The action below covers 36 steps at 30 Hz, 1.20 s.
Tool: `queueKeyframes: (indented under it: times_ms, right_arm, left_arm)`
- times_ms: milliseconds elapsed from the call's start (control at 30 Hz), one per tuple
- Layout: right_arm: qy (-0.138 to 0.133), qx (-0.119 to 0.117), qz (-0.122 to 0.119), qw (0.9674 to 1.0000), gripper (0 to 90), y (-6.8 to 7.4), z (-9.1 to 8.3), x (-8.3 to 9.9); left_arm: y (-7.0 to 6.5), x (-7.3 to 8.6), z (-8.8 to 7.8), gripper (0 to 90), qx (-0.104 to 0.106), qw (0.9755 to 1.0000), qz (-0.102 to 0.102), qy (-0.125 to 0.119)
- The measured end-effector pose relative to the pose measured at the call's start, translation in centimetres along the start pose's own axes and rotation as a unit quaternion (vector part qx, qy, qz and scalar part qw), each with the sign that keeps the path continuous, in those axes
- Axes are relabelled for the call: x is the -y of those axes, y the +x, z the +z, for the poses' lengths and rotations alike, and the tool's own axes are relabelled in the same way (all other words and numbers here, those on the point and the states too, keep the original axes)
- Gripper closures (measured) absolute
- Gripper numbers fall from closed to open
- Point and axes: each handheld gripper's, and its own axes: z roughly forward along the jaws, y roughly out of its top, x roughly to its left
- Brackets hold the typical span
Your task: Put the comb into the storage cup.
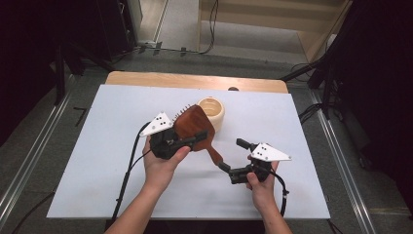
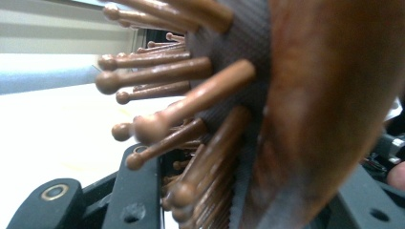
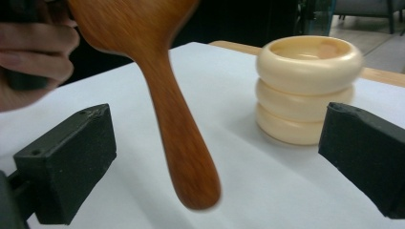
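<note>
The left hand-held gripper [image 1: 195, 139] is clamped on the head of the reddish-brown wooden paddle hairbrush [image 1: 194, 127], held above the table [image 1: 97, 146] beside the cream ribbed cup [image 1: 214, 113]; the right hand-held gripper [image 1: 233, 158] stands apart around the handle; rigid, light, smooth-lacquered, probably slippery; best gripped at the handle.

- A hairbrush [image 1: 194, 127] is hanging above the middle of the table [image 1: 87, 161], its head sitting between the jaws of the left gripper [image 1: 187, 140].
- Its handle is slanting down toward the right gripper [image 1: 233, 161], ending between that gripper's parted jaws without touching them.
- A ringed cup [image 1: 214, 113] is standing on the table just behind the brush head.
</note>
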Motion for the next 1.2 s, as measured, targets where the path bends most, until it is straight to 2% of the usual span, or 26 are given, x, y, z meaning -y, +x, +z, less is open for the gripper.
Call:
queueKeyframes:
  times_ms: [200, 367, 633, 967, 1067, 1200]
  right_arm:
    - [-0.003, 0.013, 0.005, 0.9999, 0.0, -1.1, -1.1, 0.8]
    - [0.003, 0.033, 0.0, 0.9995, 0.0, -1.6, -1.7, 1.4]
    - [0.003, 0.04, -0.006, 0.9992, 0.0, -2.6, -3.4, 2.3]
    - [0.005, 0.067, -0.004, 0.9977, 0.0, -3.8, -5.5, 3.3]
    - [0.005, 0.073, 0.0, 0.9973, 0.0, -4.0, -6.1, 3.5]
    - [0.004, 0.08, 0.0, 0.9968, 0.0, -4.4, -7.0, 3.8]
  left_arm:
    - [0.6, -0.4, -0.3, 56.5, -0.006, 1.0, -0.001, -0.007]
    - [1.0, -0.8, -0.5, 56.4, -0.01, 0.9999, -0.006, -0.013]
    - [1.5, -1.4, -0.6, 56.4, -0.016, 0.9998, -0.001, -0.015]
    - [2.2, -2.0, -0.9, 56.4, -0.021, 0.9996, -0.002, -0.021]
    - [2.5, -2.2, -1.0, 56.4, -0.015, 0.9996, -0.008, -0.02]
    - [2.7, -2.6, -1.1, 56.4, -0.019, 0.9996, -0.004, -0.021]
